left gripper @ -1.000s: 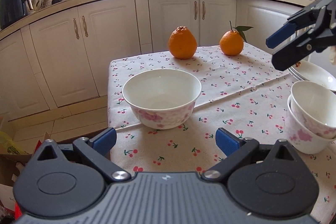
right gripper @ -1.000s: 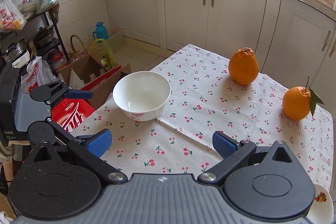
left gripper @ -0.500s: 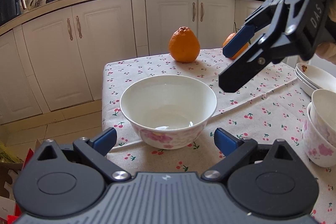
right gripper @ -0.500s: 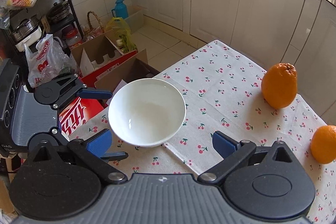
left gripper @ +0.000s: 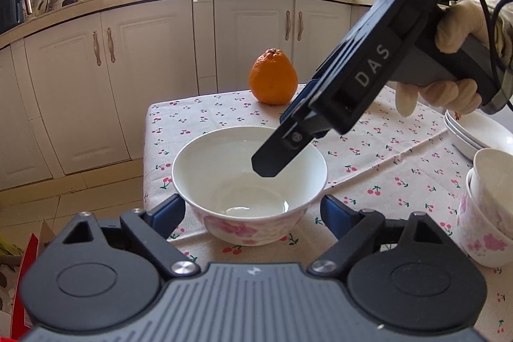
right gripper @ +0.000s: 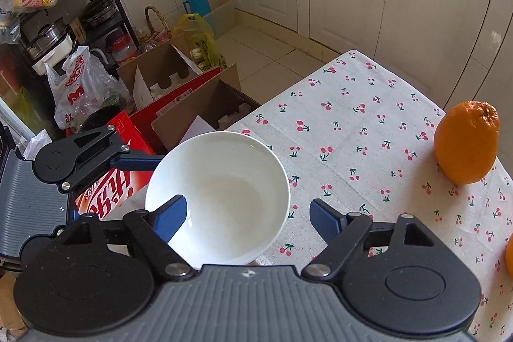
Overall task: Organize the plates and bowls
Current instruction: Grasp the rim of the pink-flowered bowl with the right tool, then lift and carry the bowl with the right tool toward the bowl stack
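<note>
A white bowl (left gripper: 249,181) with pink flowers stands near the table's left edge; it also shows in the right wrist view (right gripper: 221,194). My left gripper (left gripper: 253,213) is open, its fingers either side of the bowl's near wall. My right gripper (right gripper: 247,213) is open and comes down from above; one finger is inside the bowl, the other outside its rim. In the left wrist view the right gripper's fingers (left gripper: 275,159) hang over the bowl. Two stacked bowls (left gripper: 490,213) and stacked plates (left gripper: 474,133) stand at the right.
An orange (left gripper: 272,77) sits at the table's far side; it shows in the right wrist view (right gripper: 465,143) with a second orange (right gripper: 509,255) at the edge. The cherry-print tablecloth (left gripper: 384,156) covers the table. Cardboard boxes (right gripper: 179,104) and bags lie on the floor beside the table.
Both grippers have closed in on the bowl. The right gripper has come down from above until one finger is inside the rim. The left gripper has moved forward around the bowl.
</note>
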### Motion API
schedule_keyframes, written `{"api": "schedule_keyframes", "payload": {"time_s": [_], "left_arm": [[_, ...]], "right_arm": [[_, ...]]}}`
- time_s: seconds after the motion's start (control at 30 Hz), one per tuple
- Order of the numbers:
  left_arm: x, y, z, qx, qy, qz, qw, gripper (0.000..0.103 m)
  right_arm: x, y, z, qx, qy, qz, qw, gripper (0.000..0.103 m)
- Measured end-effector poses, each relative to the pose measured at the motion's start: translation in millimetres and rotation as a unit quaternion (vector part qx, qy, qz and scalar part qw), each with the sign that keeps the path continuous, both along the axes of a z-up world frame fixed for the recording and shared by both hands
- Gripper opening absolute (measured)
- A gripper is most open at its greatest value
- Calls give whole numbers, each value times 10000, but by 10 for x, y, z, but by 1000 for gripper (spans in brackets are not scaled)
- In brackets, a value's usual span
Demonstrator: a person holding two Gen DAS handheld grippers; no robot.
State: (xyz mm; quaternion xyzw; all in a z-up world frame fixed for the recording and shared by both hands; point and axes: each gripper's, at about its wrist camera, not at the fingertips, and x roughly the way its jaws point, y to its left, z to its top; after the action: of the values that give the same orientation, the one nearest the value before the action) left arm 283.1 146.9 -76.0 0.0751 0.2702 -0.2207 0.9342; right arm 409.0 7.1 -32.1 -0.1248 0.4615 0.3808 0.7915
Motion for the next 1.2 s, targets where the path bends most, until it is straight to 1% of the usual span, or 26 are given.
{"api": "schedule_keyframes", "payload": {"time_s": [0.23,0.5,0.87,1.2], "left_arm": [[17,-1,-20,29,10,27,10000,89],[29,-2,-24,40,-6,6,10000,88],[37,13,-21,58,-12,-48,10000,88],[-37,-10,55,65,28,-149,9999,88]], "right_arm": [[93,30,-79,62,136,33,9999,74],[141,59,-132,140,248,66,9996,65],[195,38,-184,269,421,31,9987,61],[110,-4,-123,287,384,37,9988,62]]}}
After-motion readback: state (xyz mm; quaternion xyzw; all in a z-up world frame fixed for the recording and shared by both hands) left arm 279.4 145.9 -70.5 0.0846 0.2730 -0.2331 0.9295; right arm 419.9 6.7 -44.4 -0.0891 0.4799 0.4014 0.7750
